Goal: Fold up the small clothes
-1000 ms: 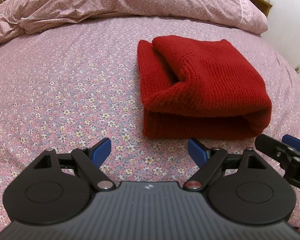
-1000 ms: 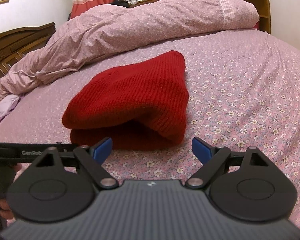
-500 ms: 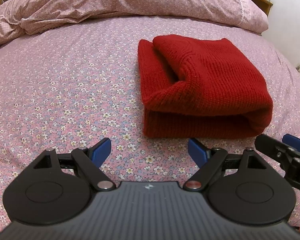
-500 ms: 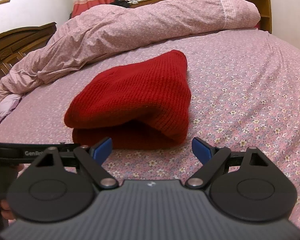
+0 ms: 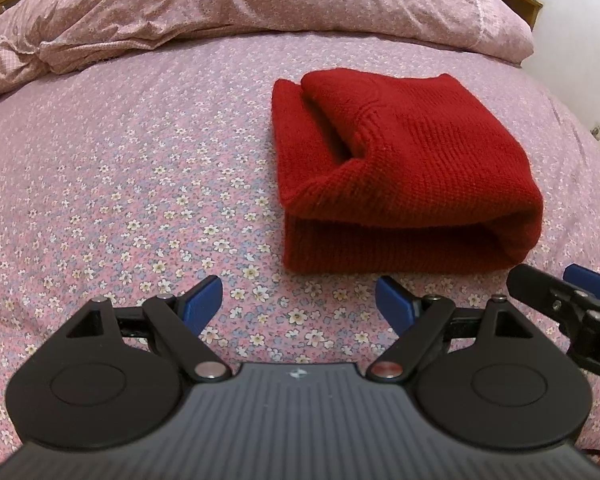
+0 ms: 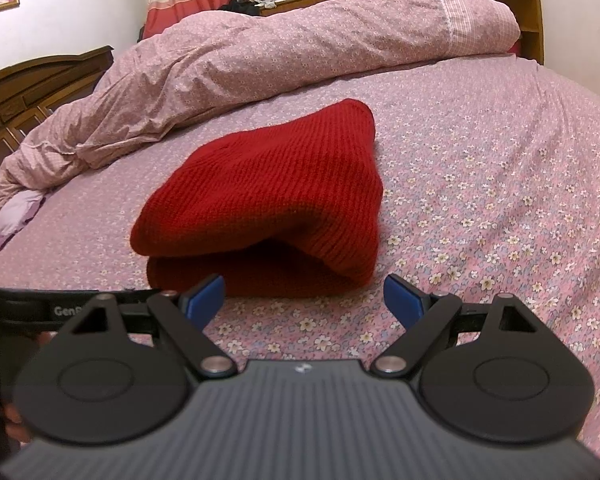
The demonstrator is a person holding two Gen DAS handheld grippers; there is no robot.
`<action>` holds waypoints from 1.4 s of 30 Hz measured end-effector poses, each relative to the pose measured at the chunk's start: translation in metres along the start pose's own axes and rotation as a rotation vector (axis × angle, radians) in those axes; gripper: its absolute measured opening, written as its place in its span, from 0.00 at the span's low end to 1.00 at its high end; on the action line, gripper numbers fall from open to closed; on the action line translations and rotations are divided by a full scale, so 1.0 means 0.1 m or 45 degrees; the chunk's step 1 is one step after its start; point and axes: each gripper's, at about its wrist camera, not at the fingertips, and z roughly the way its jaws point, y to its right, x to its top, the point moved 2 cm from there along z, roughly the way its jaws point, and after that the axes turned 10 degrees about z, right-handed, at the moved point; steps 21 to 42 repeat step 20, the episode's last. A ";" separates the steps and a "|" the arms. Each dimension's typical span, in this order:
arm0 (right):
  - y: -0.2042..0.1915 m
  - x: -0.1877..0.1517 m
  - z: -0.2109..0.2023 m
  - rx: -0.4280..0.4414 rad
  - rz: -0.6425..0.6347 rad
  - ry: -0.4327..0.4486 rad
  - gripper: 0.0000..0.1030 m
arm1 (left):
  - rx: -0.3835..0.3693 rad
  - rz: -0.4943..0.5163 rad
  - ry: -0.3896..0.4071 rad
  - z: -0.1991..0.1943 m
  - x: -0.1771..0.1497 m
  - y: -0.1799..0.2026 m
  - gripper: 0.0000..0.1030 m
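Floral bedsheet [image 5: 112, 184] fills the ground ahead of the left gripper [image 5: 298, 300], whose blue pads [image 5: 202, 300] stand wide apart with nothing between them. Just ahead and to the right of that tool lies the red knitted garment [image 5: 412, 168], folded over on itself into a thick bundle, its rounded fold on the right and its stacked open edges toward the left. Farther right, at the edge of the left wrist view, the tip of the other tool shows beside the bundle's near corner. From the right gripper [image 6: 304, 298], likewise spread and empty, the red knitted garment [image 6: 268, 200] sits directly ahead and slightly left, close to the left pad [image 6: 204, 298] but apart from it. A rumpled duvet [image 6: 260, 60] lies well beyond. The knit looks soft, light and springy; its upper layer bulges, so it will likely sag and slide open if lifted by one layer alone. A sound hold would pinch both layers together at the near corners, one tool per corner. The fold itself appears largely done.
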 end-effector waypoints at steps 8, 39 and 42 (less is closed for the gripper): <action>0.00 0.00 0.00 0.001 0.000 0.001 0.85 | -0.012 0.015 0.015 -0.03 -0.01 0.01 0.84; -0.01 0.01 -0.01 0.003 0.000 0.002 0.85 | -0.012 0.019 -0.002 -0.02 -0.02 0.01 0.84; -0.01 0.01 -0.01 0.003 0.000 0.002 0.85 | -0.012 0.019 -0.002 -0.02 -0.02 0.01 0.84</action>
